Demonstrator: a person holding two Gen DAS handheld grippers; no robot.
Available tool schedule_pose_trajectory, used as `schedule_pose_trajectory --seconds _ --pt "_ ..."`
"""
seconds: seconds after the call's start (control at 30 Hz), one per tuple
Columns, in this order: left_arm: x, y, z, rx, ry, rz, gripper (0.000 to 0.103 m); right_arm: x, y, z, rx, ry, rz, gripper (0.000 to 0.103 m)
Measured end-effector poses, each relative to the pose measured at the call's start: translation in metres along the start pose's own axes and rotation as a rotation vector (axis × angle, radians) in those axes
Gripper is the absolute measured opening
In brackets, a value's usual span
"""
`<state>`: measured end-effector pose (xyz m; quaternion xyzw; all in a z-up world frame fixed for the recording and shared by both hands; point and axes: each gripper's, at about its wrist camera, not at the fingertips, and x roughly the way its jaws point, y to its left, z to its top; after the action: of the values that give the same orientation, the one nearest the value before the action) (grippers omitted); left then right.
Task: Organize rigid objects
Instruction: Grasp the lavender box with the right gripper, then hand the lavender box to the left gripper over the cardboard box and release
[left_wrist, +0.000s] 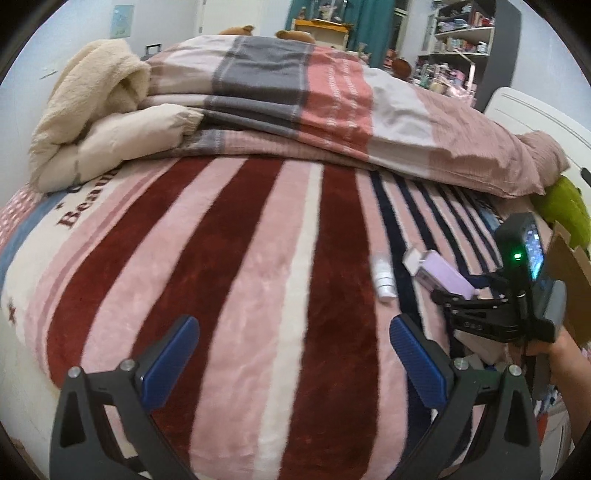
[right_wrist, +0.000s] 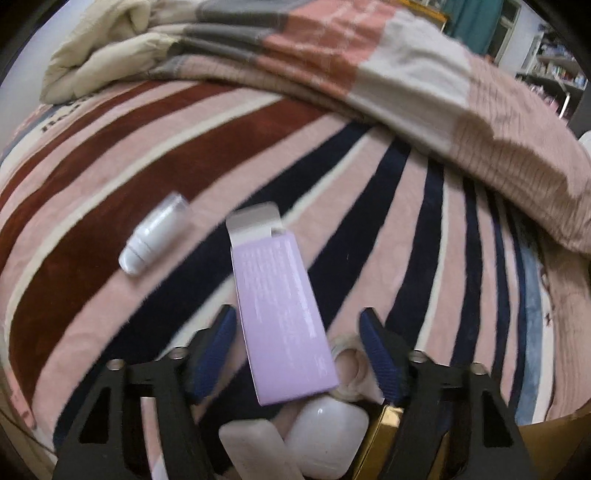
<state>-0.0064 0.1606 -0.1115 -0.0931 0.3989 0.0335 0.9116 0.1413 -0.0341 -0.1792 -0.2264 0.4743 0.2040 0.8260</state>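
A lilac carton (right_wrist: 284, 325) with its top flap open lies on the striped blanket, between the fingers of my right gripper (right_wrist: 297, 354), which is open around it without clamping it. The carton also shows in the left wrist view (left_wrist: 441, 275). A small white bottle (right_wrist: 153, 236) with a clear cap lies to its left; it shows too in the left wrist view (left_wrist: 384, 278). My left gripper (left_wrist: 293, 363) is open and empty over the blanket, short of the bottle. The right gripper (left_wrist: 476, 295) shows at the right of the left wrist view.
White containers (right_wrist: 328, 435), a roll of tape (right_wrist: 351, 369) and a gold box (right_wrist: 384, 439) sit below the right gripper. A cardboard box (left_wrist: 569, 280) stands at the right. A folded quilt (left_wrist: 332, 103) and cream blanket (left_wrist: 92, 107) lie behind. A green thing (left_wrist: 567, 210) lies at the right.
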Motion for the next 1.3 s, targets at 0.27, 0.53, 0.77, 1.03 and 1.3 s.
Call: schedule_pose_trajectory --seconds 0.27,0.53,0.77,1.03,1.3 --pt "-0.009 -0.03 0.026 0.029 0.006 -0.211 0.102 -0.029 0.003 -0.001 -0.007 -0.077 0.071 0.033" --pt "-0.034 -0.101 0.063 0.127 -0.022 -0.488 0.093 -0.134 0.012 0.003 -0.018 -0.295 0.312 0.033" --pt "-0.046 -0.19 0.081 0.252 -0.015 -0.58 0.055 -0.194 -0.021 -0.025 0.013 -0.374 0.377 0.033" --pt "-0.034 -0.306 0.092 0.392 0.08 -0.689 0.052 -0.218 -0.119 -0.075 0.178 -0.393 0.332 0.033" --pt "0.015 -0.384 0.082 0.474 0.35 -0.64 0.052 -0.194 -0.193 -0.114 0.295 -0.208 0.298 0.033"
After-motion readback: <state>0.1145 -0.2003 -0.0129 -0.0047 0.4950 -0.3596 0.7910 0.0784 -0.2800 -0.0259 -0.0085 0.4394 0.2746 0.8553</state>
